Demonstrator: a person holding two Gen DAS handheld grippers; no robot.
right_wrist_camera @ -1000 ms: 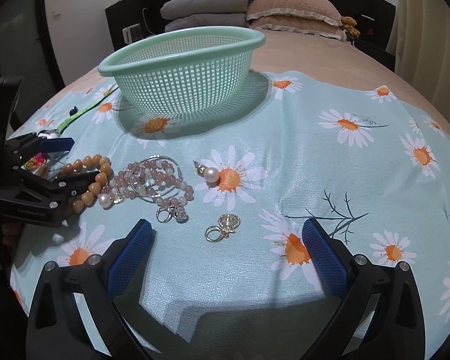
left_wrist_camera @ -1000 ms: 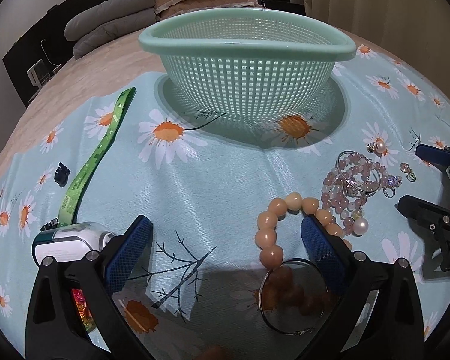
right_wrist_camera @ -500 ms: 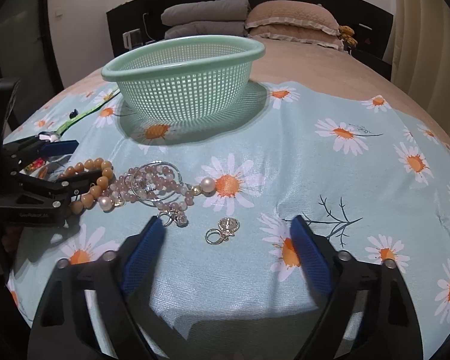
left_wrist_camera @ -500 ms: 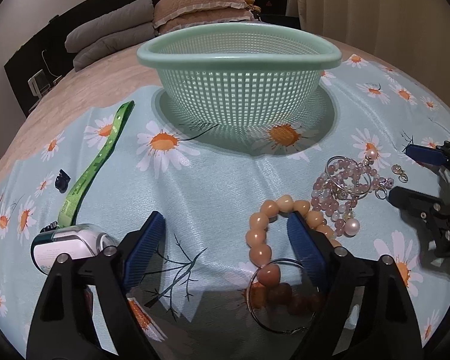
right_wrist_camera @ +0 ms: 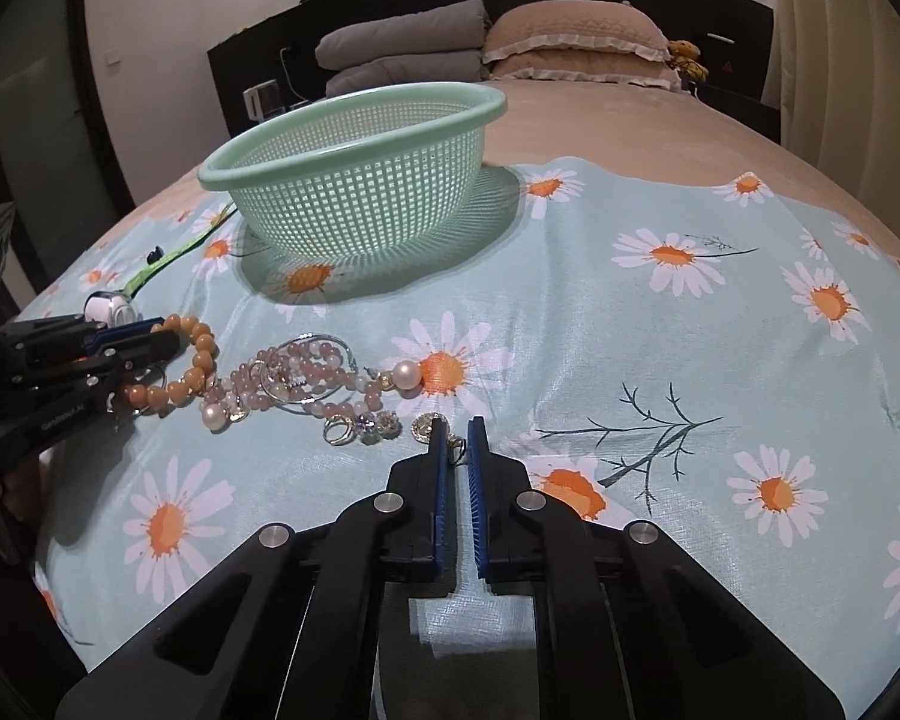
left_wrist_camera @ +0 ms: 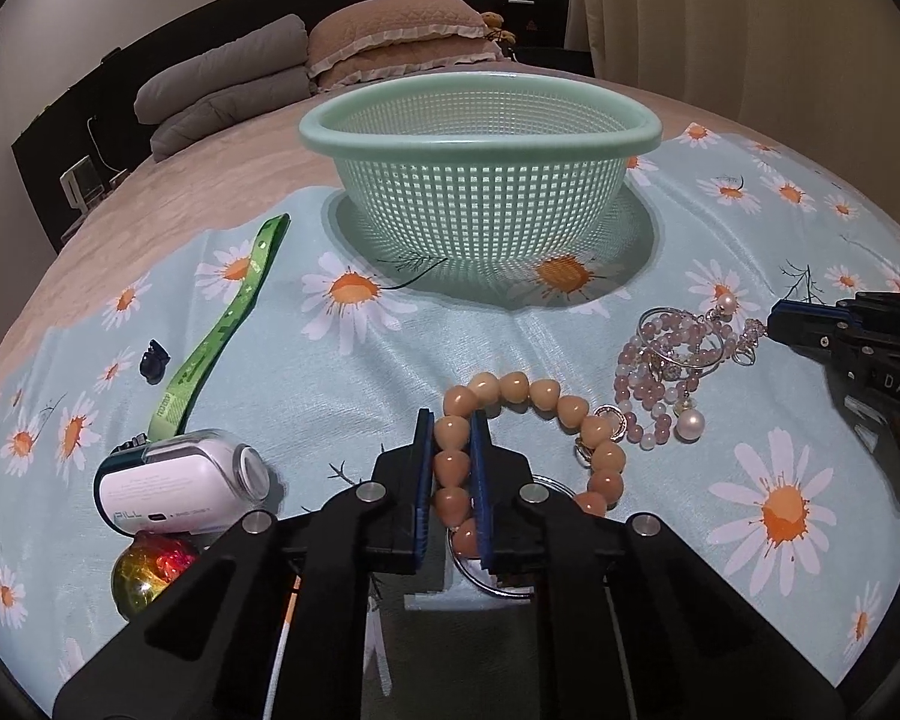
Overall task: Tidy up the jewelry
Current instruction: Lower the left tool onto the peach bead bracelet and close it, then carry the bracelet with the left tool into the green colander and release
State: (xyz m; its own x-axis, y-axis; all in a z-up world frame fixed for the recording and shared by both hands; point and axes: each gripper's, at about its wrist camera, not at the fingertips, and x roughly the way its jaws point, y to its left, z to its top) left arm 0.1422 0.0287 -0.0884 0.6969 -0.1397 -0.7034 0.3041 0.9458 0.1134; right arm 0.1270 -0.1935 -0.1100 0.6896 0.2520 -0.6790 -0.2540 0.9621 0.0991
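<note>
The silver ring [left_wrist_camera: 498,570] lies half-hidden behind the left jaws (as do the bracelet's [left_wrist_camera: 528,414] nearest beads).

Two low wrist views, shared basket [left_wrist_camera: 480,192]

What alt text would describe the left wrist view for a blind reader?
The left gripper is shut on an orange bead bracelet lying on a daisy-print cloth. A green mesh basket stands behind, and pink beads lie to the right.

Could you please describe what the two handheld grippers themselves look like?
Both match: the left gripper and right gripper have matte black angular frames, silver round rivets at the linkage joints, and flat fingers faced with ribbed blue pads. White lettering marks the side of each body. No cables or sleeves show.
</note>
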